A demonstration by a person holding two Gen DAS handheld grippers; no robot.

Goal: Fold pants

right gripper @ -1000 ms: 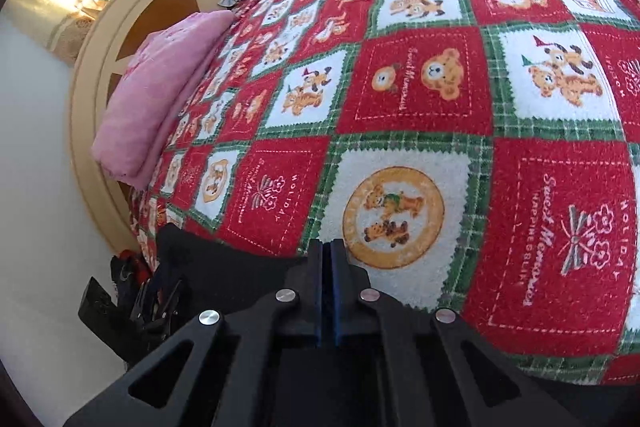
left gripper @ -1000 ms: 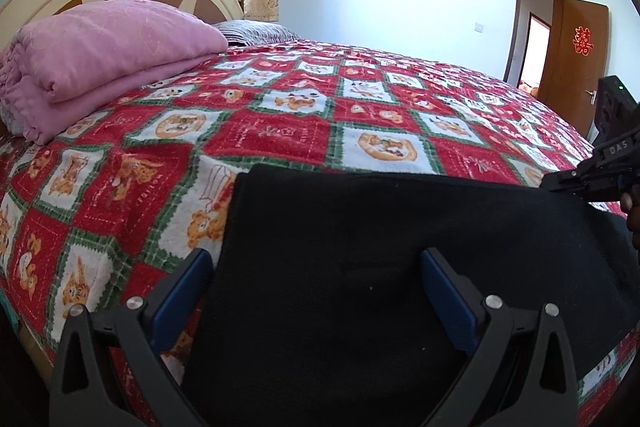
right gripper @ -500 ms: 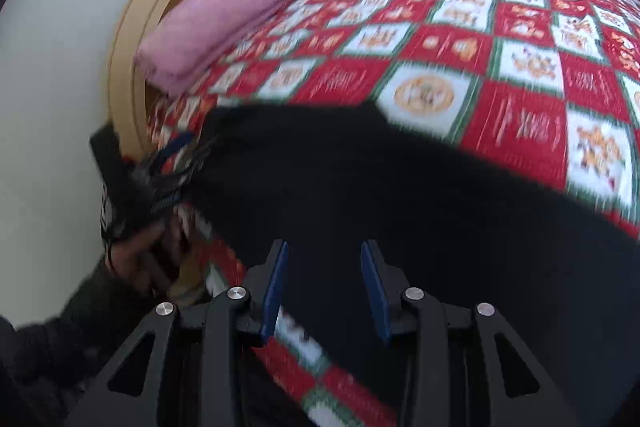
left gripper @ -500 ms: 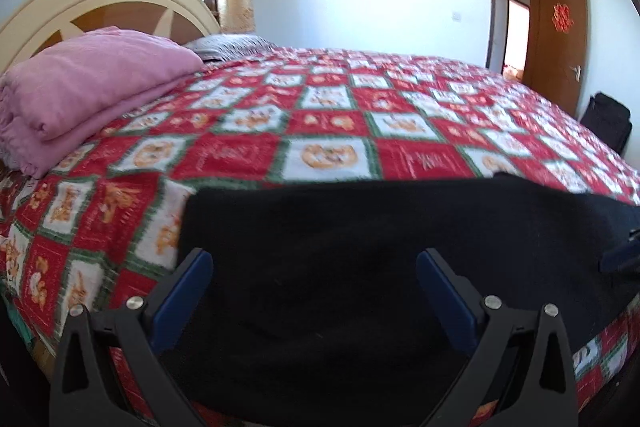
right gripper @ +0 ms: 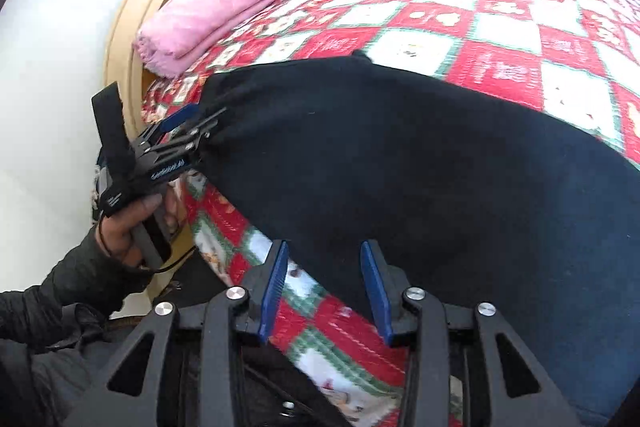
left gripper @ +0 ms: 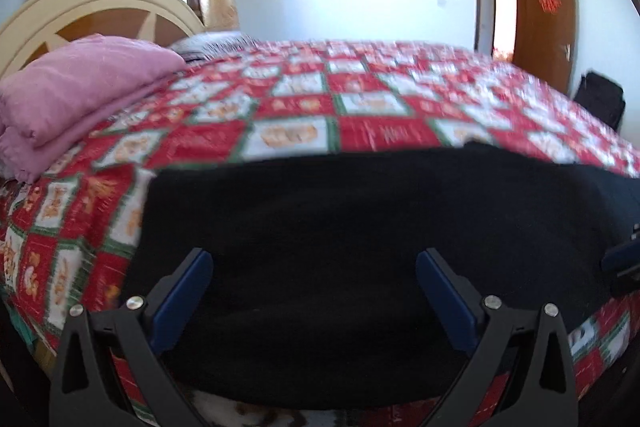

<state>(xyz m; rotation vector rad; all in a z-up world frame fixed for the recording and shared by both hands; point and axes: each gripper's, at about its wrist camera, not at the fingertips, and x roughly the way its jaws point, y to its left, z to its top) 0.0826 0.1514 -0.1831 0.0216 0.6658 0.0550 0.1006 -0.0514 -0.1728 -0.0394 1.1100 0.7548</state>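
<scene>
Pants (left gripper: 360, 247) lie on the checked bedspread (left gripper: 360, 131); both tools gape, empty.

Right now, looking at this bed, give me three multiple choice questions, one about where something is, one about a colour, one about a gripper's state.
1. Where does the folded pink blanket lie?
A. by the headboard
B. on the pants
C. on the floor

2. What colour are the pants?
A. white
B. black
C. pink

3. How is the right gripper?
A. shut on the pants
C. shut on the blanket
B. open, holding nothing

Answers: 1 A, the blanket rests on the bedspread against the headboard. 2 B, the cloth is black in both views. 3 B, its blue pads stand apart with a bare gap.
</scene>
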